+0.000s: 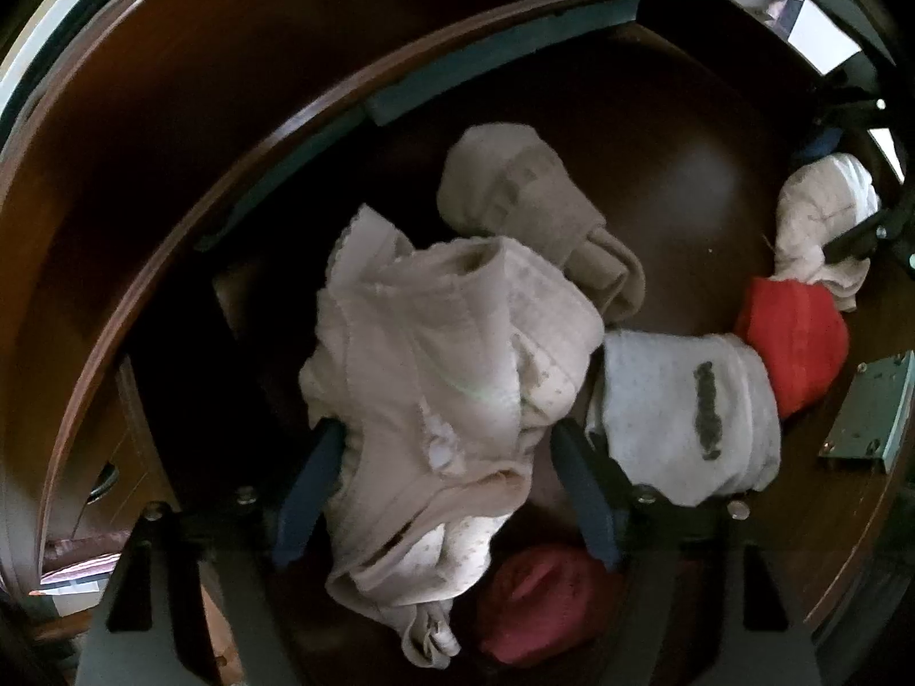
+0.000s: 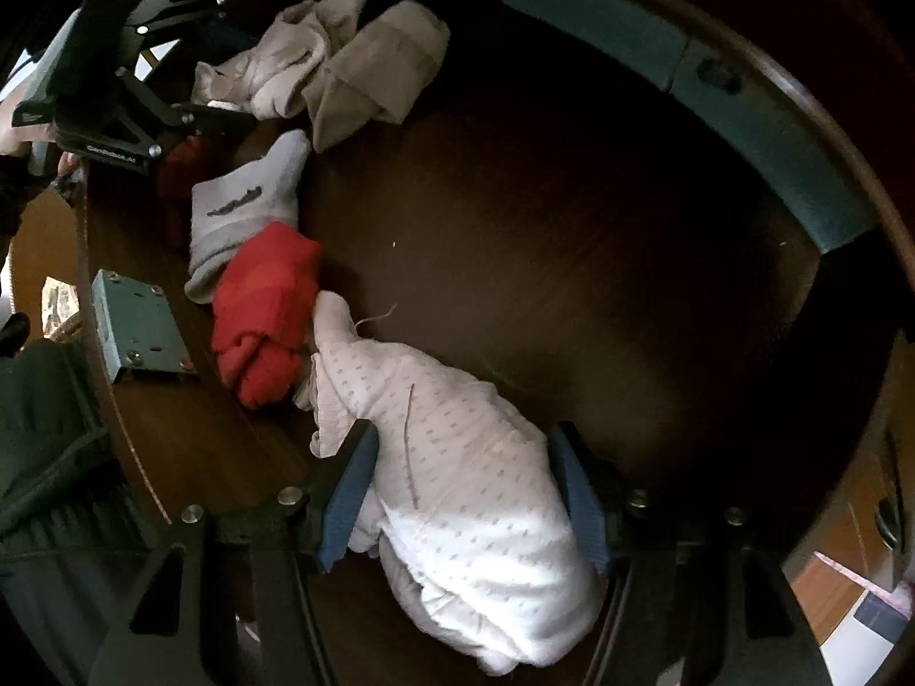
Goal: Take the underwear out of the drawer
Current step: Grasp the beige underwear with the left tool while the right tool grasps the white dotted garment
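The drawer floor is dark, smooth wood with a dull sheen. Between the right gripper's matt blue plastic fingers lies soft, dotted white cloth underwear; a grey metal bracket sits to its left.

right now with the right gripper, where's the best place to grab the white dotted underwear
Grip the thick bunched middle of the white dotted underwear, from straight above. It lies as a long mound on the drawer floor, and the right gripper already straddles it across its narrow width. The thin tail beside the red garment would likely slip.

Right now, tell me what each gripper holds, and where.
Neither grips yet. The left gripper straddles the beige underwear; the right gripper straddles the white dotted underwear, mid-bundle.
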A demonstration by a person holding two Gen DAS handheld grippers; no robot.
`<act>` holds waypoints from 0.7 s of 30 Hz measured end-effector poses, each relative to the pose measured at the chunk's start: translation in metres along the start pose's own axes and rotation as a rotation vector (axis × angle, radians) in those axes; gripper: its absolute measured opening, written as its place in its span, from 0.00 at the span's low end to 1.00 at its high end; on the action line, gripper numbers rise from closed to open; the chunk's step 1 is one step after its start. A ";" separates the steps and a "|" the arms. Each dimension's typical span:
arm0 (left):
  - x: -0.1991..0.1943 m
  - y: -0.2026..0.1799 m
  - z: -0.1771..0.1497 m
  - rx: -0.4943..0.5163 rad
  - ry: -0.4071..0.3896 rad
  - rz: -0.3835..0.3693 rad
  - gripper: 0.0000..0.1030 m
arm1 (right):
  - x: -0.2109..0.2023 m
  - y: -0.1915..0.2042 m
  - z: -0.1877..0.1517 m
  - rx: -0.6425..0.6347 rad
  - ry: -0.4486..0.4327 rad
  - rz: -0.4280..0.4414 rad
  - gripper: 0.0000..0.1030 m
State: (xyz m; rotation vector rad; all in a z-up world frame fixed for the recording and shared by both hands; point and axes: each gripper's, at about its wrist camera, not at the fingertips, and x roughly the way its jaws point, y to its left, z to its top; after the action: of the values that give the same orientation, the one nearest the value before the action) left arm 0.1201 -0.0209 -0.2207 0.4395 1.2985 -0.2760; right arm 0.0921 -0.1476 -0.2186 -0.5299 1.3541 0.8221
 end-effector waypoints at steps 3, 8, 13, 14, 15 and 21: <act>-0.002 0.003 0.000 -0.004 -0.016 0.010 0.63 | 0.005 0.002 0.002 -0.001 -0.003 0.038 0.52; -0.004 0.005 -0.008 -0.019 -0.054 0.003 0.44 | -0.001 0.003 -0.008 0.008 -0.077 0.049 0.40; -0.008 0.008 -0.010 -0.040 -0.095 -0.017 0.31 | -0.005 0.002 -0.021 0.040 -0.176 0.048 0.37; -0.009 0.007 -0.010 -0.039 -0.106 -0.020 0.29 | -0.008 0.006 -0.022 0.033 -0.202 0.028 0.37; -0.009 0.007 -0.011 -0.036 -0.111 -0.020 0.27 | -0.005 0.007 -0.027 0.027 -0.213 0.021 0.37; -0.016 -0.006 -0.015 -0.017 -0.159 0.013 0.22 | -0.008 0.019 -0.033 0.006 -0.274 -0.021 0.36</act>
State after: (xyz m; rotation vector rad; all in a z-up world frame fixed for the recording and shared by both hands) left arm 0.1007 -0.0205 -0.2090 0.4038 1.1410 -0.2834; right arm 0.0565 -0.1622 -0.2140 -0.4091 1.0974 0.8406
